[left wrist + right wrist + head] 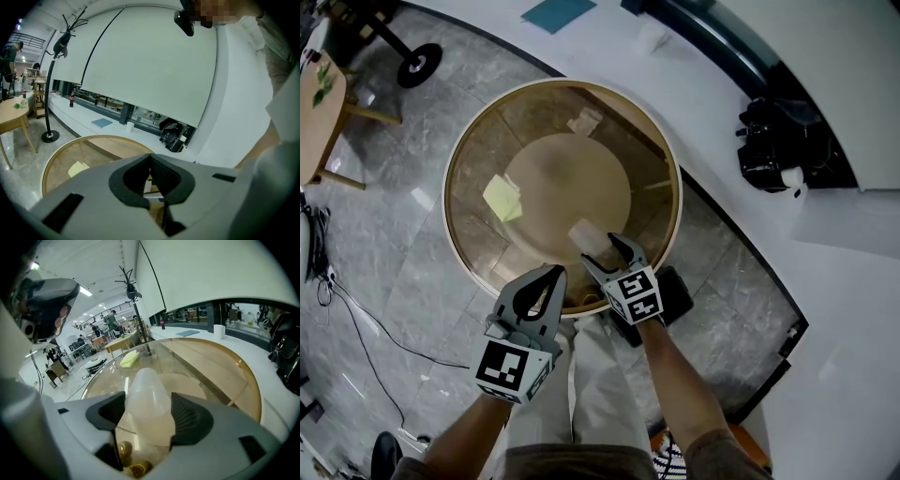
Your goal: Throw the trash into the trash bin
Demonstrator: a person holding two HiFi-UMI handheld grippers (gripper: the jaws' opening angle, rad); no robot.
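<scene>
A clear plastic cup [584, 234] [147, 394] lies on its side on the round glass table [450, 169], near its front edge. My right gripper [605, 255] [147, 401] has its jaws around the cup, and both pads touch its sides. My left gripper [553, 274] [150, 157] hovers just left of it at the table's rim, its tips meeting with nothing between them. A yellow-green paper [502, 199] [129, 358] lies on the glass at the left. A crumpled pale scrap [584, 120] sits at the far side. No trash bin shows clearly.
A white counter curves behind the table and carries a black bag [778, 145], a blue book [558, 11] and a paper cup [652, 37]. A wooden table [319, 103] and a coat stand's base [417, 64] stand at the left. Cables [366, 328] run along the floor.
</scene>
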